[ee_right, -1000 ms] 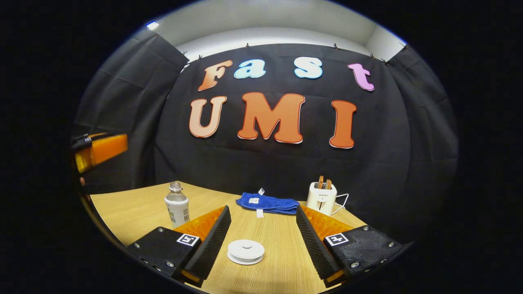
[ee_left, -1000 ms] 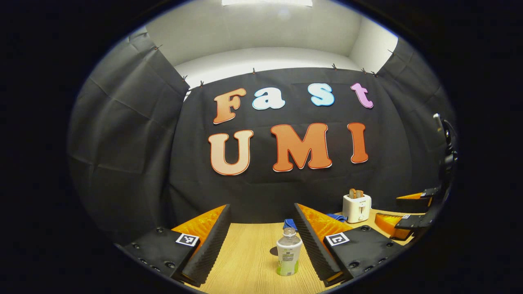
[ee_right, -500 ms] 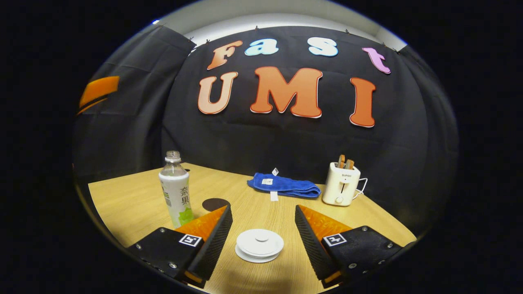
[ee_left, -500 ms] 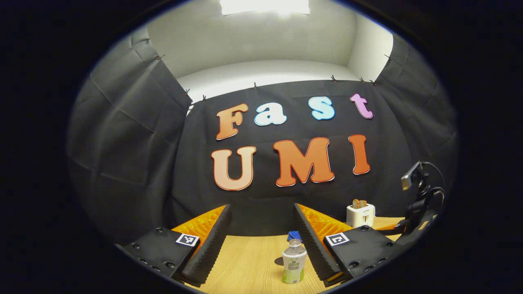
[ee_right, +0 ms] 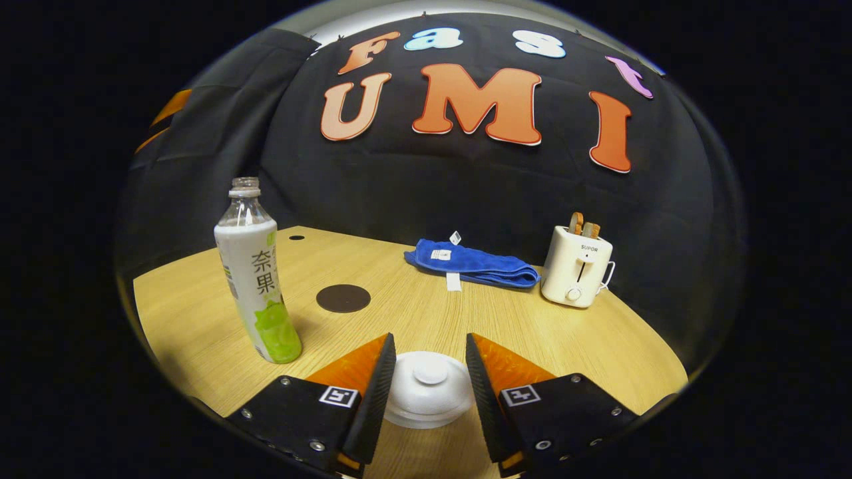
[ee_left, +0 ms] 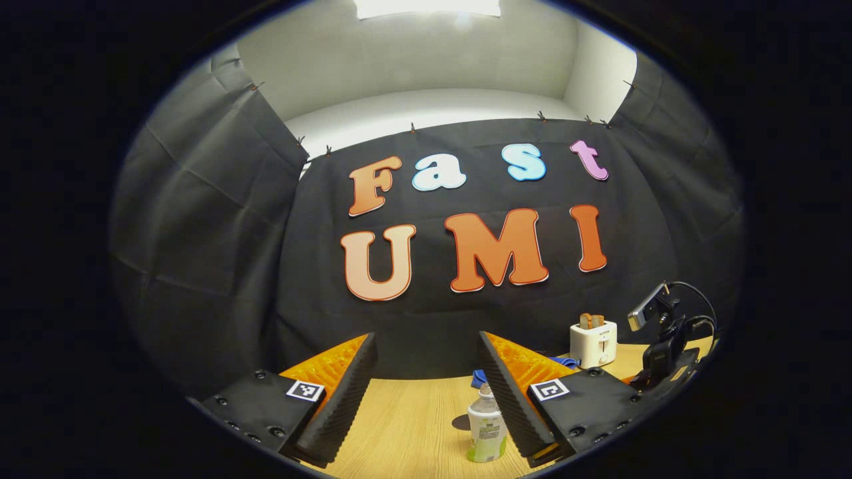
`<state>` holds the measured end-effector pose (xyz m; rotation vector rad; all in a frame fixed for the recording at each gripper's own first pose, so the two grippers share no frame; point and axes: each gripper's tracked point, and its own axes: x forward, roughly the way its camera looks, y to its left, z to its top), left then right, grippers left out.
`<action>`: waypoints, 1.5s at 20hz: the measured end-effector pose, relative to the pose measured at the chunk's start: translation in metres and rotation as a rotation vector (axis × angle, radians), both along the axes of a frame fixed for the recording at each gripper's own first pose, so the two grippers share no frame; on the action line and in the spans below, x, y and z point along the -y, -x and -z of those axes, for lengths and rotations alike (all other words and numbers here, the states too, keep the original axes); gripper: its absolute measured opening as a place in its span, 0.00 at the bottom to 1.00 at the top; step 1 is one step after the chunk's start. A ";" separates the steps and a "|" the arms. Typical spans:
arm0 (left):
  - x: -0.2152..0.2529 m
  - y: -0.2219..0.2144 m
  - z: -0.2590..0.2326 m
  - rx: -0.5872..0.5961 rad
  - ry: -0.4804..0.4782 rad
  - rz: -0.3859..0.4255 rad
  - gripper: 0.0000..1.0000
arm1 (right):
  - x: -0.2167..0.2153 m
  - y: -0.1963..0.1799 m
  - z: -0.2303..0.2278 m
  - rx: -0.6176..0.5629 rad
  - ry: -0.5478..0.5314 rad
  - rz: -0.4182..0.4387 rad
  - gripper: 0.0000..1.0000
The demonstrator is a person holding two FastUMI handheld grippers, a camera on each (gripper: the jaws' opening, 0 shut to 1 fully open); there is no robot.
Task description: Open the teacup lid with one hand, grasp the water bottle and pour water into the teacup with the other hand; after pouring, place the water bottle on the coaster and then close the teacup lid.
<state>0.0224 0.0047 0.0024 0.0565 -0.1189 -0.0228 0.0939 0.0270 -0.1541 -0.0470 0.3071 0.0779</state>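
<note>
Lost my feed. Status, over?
Right tongs open, straddling teacup lid, no grip yet. Left tongs open, facing water bottle. Coaster bare.

My desk [ee_right: 532, 332] is pale wood with fine grain. The water bottle [ee_right: 256, 279] wears a white label fading to green; the teacup lid [ee_right: 426, 392] is plain white. The coaster [ee_right: 343, 298] is dark brown, the towel [ee_right: 476, 263] bright blue, the toaster [ee_right: 576, 266] cream.

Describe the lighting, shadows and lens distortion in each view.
Left gripper view: a bright ceiling light blows out at the top; the water bottle is sharp. Right gripper view: even light, the bottle casts a soft shadow, and the table edge bows from fisheye distortion.
</note>
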 end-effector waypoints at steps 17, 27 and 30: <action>0.015 -0.007 0.049 -0.128 0.019 0.054 0.96 | -0.001 -0.005 0.005 -0.022 -0.082 -0.006 0.19; 0.052 -0.007 0.104 -0.285 0.064 0.168 0.95 | 0.034 -0.005 -0.047 0.089 -0.196 0.071 0.19; 0.062 -0.008 0.121 -0.324 0.050 0.193 0.96 | 0.040 0.000 -0.066 0.132 -0.189 0.076 0.19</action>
